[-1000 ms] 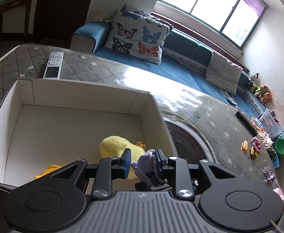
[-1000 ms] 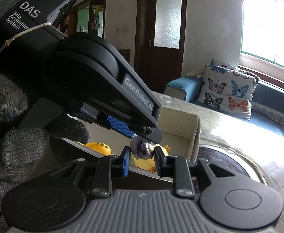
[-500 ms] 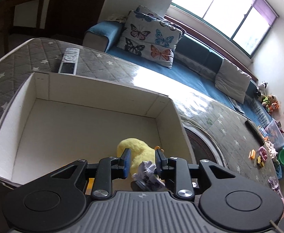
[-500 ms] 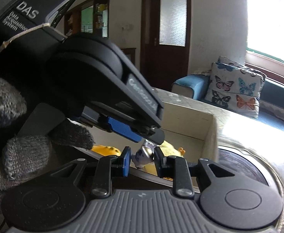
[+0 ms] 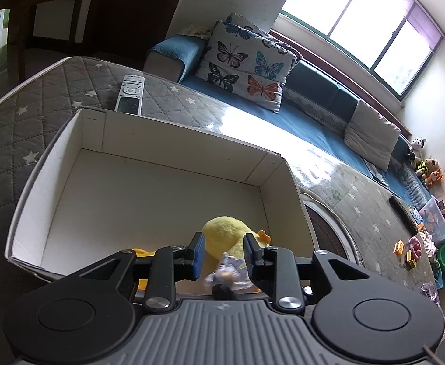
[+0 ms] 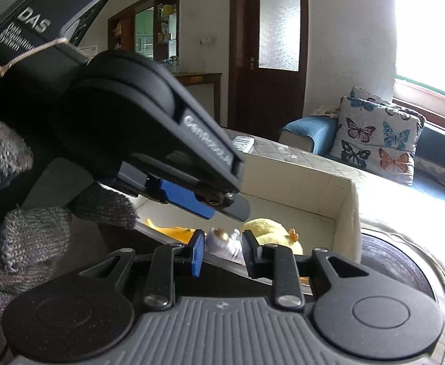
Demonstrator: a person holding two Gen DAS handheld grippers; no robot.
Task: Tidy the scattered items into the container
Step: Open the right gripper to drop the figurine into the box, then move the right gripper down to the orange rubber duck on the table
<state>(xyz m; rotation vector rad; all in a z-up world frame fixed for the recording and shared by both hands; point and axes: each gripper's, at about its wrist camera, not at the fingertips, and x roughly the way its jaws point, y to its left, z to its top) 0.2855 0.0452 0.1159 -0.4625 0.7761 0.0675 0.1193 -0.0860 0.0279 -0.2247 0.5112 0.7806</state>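
A white cardboard box stands on the grey quilted table; a yellow plush duck lies in its near right corner. My left gripper hangs over the box's near edge with its jaws apart; a small pale purple-white toy shows blurred below and between the fingers, free of the pads. In the right wrist view the left gripper fills the upper left, and the same toy is beneath it over the box, beside the duck. My right gripper is open and empty beside the box.
A grey remote lies on the table behind the box. A round dark mat sits right of the box. A blue sofa with a butterfly cushion is behind the table. Small toys lie on the floor at the right.
My left gripper moved over the box, then opened; the small toy left its pads and is dropping, blurred, beside the duck. The right gripper stayed open.
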